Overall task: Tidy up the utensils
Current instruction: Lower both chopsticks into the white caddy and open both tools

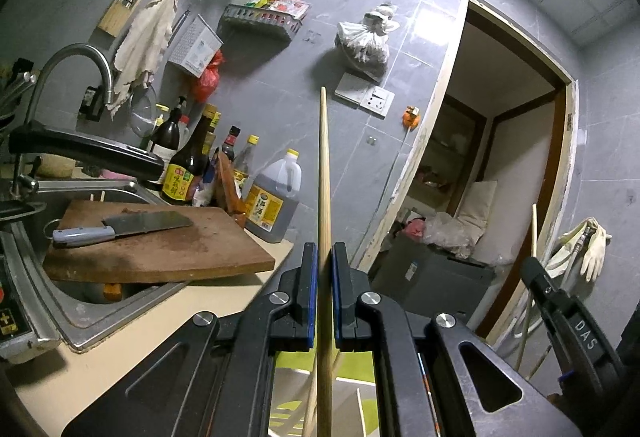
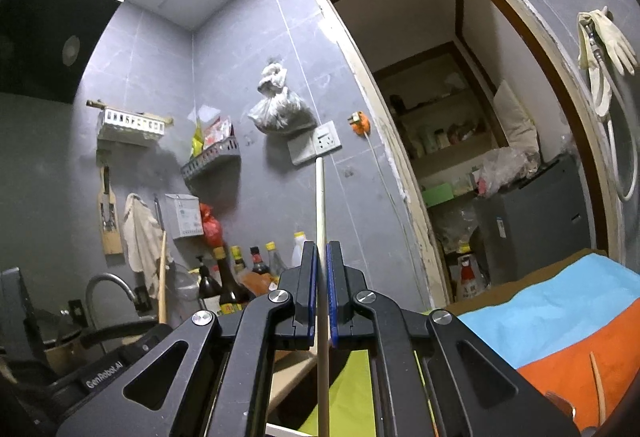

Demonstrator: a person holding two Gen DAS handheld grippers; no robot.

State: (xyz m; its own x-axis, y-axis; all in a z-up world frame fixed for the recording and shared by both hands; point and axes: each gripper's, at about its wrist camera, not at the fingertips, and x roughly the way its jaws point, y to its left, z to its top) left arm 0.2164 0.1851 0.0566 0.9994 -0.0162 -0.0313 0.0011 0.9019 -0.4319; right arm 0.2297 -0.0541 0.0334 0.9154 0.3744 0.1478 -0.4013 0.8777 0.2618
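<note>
The lower end of the chopstick in the left wrist view runs out past the bottom edge. The same is true for the pale chopstick in the right wrist view. The labels on the sauce bottles are too small to read.

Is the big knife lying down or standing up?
Lying down. The cleaver rests flat on the wooden cutting board that sits across the sink, its blade side showing.
</note>
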